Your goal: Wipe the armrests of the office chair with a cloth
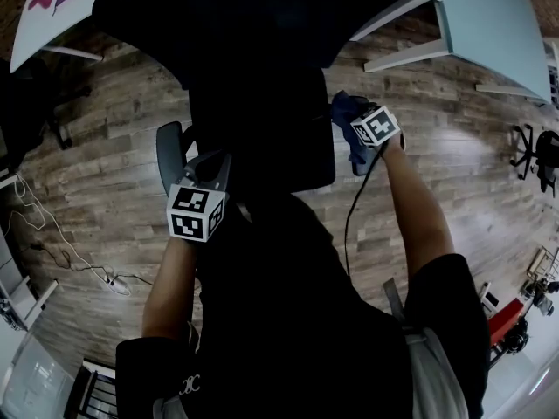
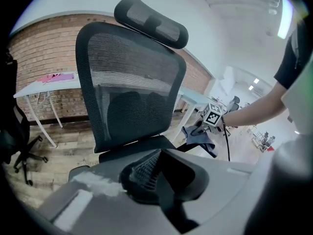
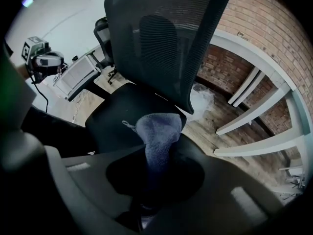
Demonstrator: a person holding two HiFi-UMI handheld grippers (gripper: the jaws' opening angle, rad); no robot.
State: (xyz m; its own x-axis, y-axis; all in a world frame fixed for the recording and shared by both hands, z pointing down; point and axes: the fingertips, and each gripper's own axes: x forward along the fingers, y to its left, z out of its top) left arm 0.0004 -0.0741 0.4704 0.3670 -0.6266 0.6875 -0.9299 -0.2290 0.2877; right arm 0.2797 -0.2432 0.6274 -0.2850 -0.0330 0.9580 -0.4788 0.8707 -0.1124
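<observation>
A black mesh office chair (image 1: 262, 103) stands in front of me; in the left gripper view its back (image 2: 129, 92) and headrest (image 2: 151, 21) face the camera. My right gripper (image 1: 356, 136) is shut on a blue cloth (image 1: 348, 110) at the chair's right armrest (image 2: 188, 146). In the right gripper view the cloth (image 3: 157, 131) sticks out from between the jaws of the right gripper (image 3: 156, 180), above the seat (image 3: 122, 111). My left gripper (image 1: 212, 166) hovers by the grey left armrest (image 1: 168, 151). In its own view the left gripper (image 2: 149, 170) looks shut, holding nothing that I can see.
White tables stand beyond the chair, one at the right (image 1: 489, 16) and one at the left (image 1: 35, 24). Another chair's wheeled base (image 1: 533, 151) is at the far right. A cable and power strip (image 1: 113, 282) lie on the wooden floor at the left.
</observation>
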